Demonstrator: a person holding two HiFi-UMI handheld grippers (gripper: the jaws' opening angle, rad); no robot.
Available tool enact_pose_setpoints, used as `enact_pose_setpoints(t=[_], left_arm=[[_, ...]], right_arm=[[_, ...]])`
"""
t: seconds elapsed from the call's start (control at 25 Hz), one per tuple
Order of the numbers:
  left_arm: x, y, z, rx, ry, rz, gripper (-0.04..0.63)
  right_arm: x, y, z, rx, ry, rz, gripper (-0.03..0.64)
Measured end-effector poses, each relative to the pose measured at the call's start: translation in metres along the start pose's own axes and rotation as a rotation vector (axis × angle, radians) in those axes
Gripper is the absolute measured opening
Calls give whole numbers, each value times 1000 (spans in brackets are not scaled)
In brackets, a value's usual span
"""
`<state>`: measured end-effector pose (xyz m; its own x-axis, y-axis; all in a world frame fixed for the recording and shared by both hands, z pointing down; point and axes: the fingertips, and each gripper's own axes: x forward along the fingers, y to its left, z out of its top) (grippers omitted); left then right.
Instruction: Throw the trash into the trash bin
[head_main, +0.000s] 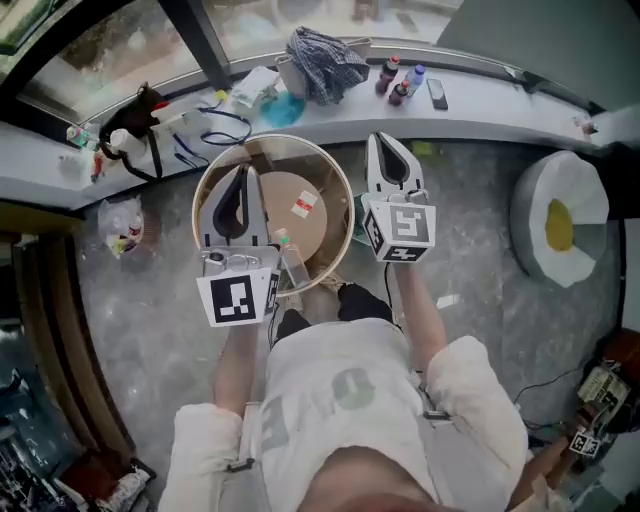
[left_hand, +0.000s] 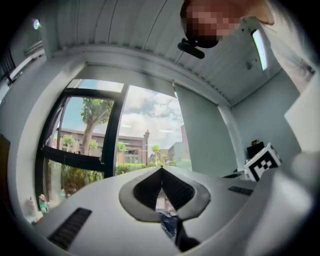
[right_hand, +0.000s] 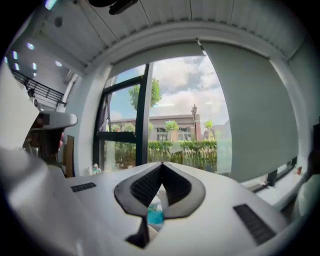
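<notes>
both claws shut and empty at the trash bin

head view — the left claw (head_main: 243, 172) hangs over the round trash bin (head_main: 275, 139), and the right claw (head_main: 384, 138) is at the bin's right rim. the bin stands on the floor just below the windowsill (head_main: 480, 110). a red-and-white wrapper (head_main: 303, 205) lies on its bottom.

left gripper view — the jaws meet at the tips with nothing between them, facing a window (left_hand: 145, 130).

right gripper view: jaws pressed together, also empty.

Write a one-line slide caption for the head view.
Seen from above, a person holds the shut left gripper over the round trash bin and the shut right gripper beside its rim.
</notes>
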<state>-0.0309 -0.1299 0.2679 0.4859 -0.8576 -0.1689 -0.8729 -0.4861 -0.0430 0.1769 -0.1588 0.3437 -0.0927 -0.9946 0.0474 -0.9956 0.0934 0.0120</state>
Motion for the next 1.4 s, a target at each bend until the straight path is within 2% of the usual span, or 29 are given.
enact_pose_setpoints(t=[0.08, 0.2, 0.28, 0.4, 0.68, 1.4], left_arm=[[-7, 11, 37, 19, -64, 39, 11], [-15, 22, 79, 59, -133, 81, 11], [-23, 25, 100, 93, -161, 103, 11], [-39, 22, 118, 100, -195, 135, 11], [-61, 9, 130, 99, -221, 166, 11], [-77, -12, 116, 114, -197, 200, 11]], right_arm=[[-13, 28, 57, -29, -95, 54, 14], [-31, 70, 120, -64, -220, 134, 14], [-44, 95, 152, -86, -293, 184, 14], [-66, 126, 174, -85, -346, 268, 14], [-100, 145, 176, -82, -366, 374, 14], [-110, 123, 155, -6, -306, 412, 14]])
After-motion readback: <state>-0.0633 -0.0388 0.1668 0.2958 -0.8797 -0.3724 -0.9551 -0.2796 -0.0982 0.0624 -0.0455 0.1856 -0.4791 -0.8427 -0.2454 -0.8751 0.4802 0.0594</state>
